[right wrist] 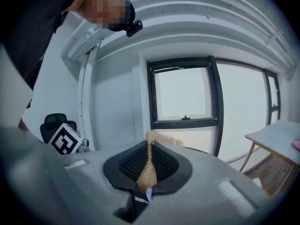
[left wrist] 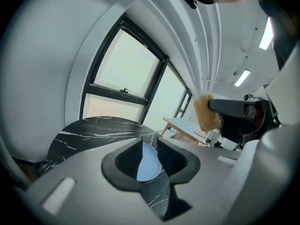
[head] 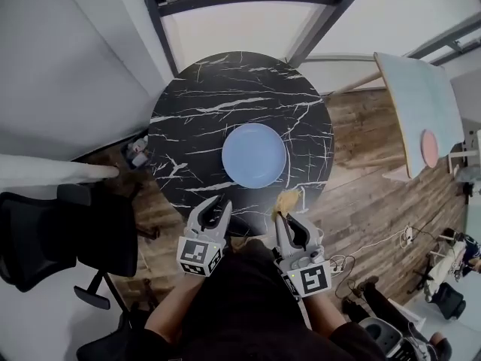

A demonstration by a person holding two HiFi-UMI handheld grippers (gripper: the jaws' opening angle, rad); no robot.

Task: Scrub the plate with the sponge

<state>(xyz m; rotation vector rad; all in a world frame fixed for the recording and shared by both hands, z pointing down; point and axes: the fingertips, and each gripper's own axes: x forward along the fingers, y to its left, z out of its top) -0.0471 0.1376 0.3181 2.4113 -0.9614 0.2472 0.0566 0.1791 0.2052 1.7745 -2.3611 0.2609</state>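
**Both grippers at near table edge; sponge held, plate untouched**

Far left, on the floor: black office chair (head: pixel 52 239), clear of the table.

Left gripper (head: pixel 222 201): jaws stand apart with nothing between the pads. Its own view looks through the gap to the plate beyond. Tips sit at the near rim of the round black marble-patterned table (head: pixel 199 111), not touching the plate.

Round pale-blue plate (head: pixel 254 155): lies flat on the table, right of centre towards the near side, ahead of both grippers and between their lines.

Right gripper (head: pixel 282 218): jaws closed on a tan fibrous sponge (head: pixel 288 199), pinched thin between the pads, with a frayed tuft sticking out past the tips. The sponge is near the plate's near-right rim but apart from it.

Far right: pale wooden side table (head: pixel 417 96), with a small pink round disc (head: pixel 429 147) on it.
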